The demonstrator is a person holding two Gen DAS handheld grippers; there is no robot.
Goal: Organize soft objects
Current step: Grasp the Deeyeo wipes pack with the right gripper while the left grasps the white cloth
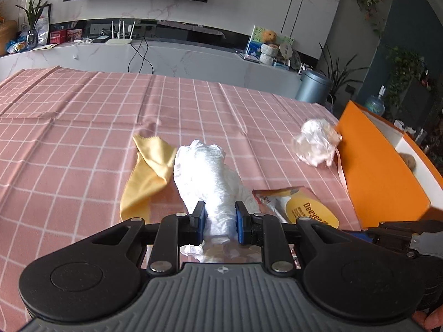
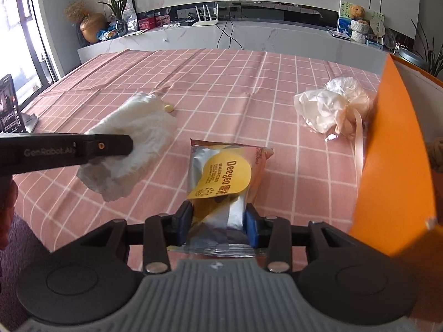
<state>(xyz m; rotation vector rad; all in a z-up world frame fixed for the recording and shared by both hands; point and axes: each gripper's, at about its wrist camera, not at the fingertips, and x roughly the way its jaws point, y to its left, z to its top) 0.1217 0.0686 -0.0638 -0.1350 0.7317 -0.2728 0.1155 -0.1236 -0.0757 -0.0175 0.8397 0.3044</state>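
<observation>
My left gripper [image 1: 220, 217] is shut on a crumpled white plastic bag [image 1: 207, 177], held above the pink checked tablecloth [image 1: 83, 127]. A yellow cloth [image 1: 149, 174] lies on the table just left of it. My right gripper [image 2: 218, 221] is shut on a silver wipes packet with a yellow label [image 2: 221, 177]. In the right wrist view the white bag [image 2: 135, 141] hangs to the left under the left gripper's black body [image 2: 63, 152]. A clear wrapping bundle with peach ribbon [image 2: 335, 108] rests against the orange box [image 2: 398, 152] on the right; in the left wrist view this bundle [image 1: 315, 144] sits beside the same box [image 1: 379, 171].
The orange box is open at the top, with a white inner wall [image 1: 409, 149] and something brown inside. Beyond the table stand a marble TV bench [image 2: 249, 36], a router, plants and a grey bin [image 1: 315, 85]. A phone on a stand [image 2: 8, 105] sits at the table's left edge.
</observation>
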